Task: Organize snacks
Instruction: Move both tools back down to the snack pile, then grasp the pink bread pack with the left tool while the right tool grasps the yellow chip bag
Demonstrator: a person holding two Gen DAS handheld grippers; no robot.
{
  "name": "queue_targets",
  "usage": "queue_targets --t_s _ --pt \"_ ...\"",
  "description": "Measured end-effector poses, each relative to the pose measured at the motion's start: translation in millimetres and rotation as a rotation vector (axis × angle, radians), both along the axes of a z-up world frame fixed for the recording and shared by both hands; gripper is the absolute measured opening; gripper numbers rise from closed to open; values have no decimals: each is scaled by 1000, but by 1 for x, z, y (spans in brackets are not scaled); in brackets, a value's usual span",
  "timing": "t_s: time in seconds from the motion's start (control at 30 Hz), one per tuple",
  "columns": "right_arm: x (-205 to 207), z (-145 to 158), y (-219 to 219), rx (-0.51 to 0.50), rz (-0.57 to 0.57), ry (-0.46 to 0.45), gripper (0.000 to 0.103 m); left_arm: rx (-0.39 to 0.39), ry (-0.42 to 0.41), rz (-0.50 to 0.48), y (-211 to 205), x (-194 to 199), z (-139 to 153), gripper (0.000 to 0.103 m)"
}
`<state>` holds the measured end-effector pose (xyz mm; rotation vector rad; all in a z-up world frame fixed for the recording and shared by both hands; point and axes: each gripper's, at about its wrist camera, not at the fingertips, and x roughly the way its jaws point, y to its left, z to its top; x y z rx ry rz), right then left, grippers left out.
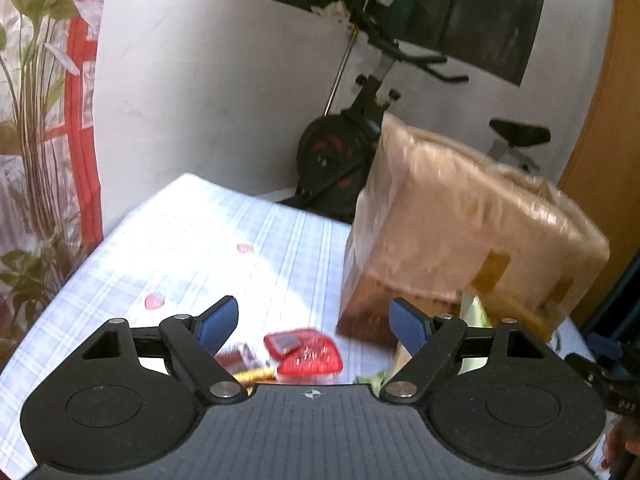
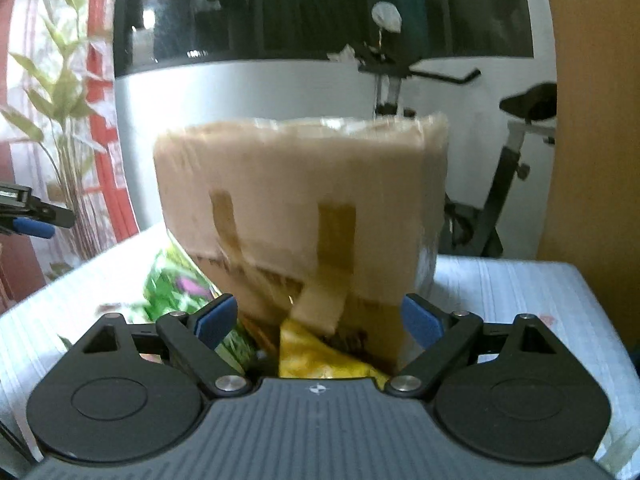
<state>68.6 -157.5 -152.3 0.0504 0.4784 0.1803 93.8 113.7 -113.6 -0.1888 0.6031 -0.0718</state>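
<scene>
A pale checked tablecloth [image 1: 192, 240] covers the table, with an exercise bike [image 1: 352, 152] against the white wall behind. My left gripper [image 1: 314, 320] stands wide apart and empty above a red snack packet [image 1: 308, 354], which lies just beside a taped cardboard box [image 1: 460, 232]. My right gripper [image 2: 318, 318] is also spread wide with nothing held, facing the box's front; a yellow snack bag [image 2: 320, 354] and a green packet [image 2: 176, 284] lie at its foot.
</scene>
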Motion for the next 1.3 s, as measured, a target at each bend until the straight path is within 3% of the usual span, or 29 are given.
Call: queue_targets --t_s 0.5,0.63,0.8,0.97,1.3 --pt "34 -52 13 -45 -118 259 92 28 61 -77 -9 -6 -30 82" --pt "31 -57 7 -33 -128 268 88 36 77 -124 -8 -7 -39 82" --pt "22 -51 7 -31 -122 249 71 79 96 -206 -10 -9 -50 83" --pt "14 -41 8 -8 -128 226 62 136 148 -308 -17 -8 -67 83" --pt "-1 -26 17 10 -102 191 62 211 179 -385 -31 -1 -86 86"
